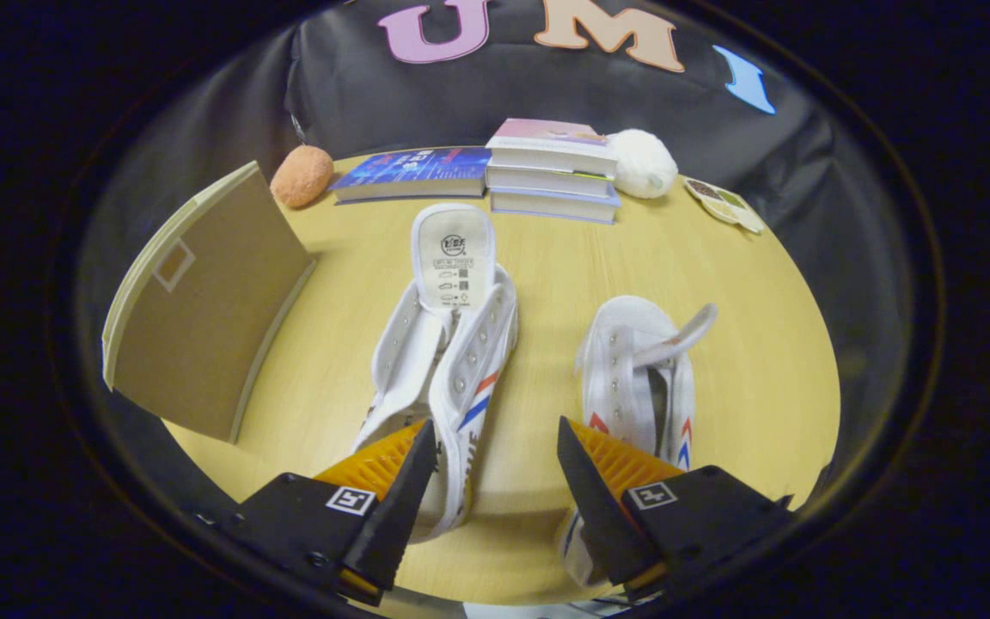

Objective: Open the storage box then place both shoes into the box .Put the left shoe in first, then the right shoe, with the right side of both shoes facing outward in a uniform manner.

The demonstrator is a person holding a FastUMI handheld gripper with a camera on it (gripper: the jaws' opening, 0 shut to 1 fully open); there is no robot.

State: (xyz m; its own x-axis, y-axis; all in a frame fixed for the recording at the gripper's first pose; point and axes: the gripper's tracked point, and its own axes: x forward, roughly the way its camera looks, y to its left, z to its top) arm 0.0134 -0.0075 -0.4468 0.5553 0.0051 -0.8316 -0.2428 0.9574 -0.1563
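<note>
Two white canvas shoes with red and blue stripes lie on the round wooden table (pixel 564 284). The left-hand shoe (pixel 448 344) lies just ahead of my left finger, its tongue flipped up toward the books. The right-hand shoe (pixel 641 378) lies ahead of my right finger, its tongue bent aside. A brown cardboard flap of the storage box (pixel 203 301) stands tilted to the left of the shoes. My gripper (pixel 495 451) is open, with bare table and the edge of the left-hand shoe between its fingers.
At the table's far edge lie a flat blue book (pixel 413 172) and a stack of three books (pixel 553 172). An orange ball (pixel 302 176) sits left of them, a white fluffy ball (pixel 643 163) right of them. A small card (pixel 725 206) lies at the far right.
</note>
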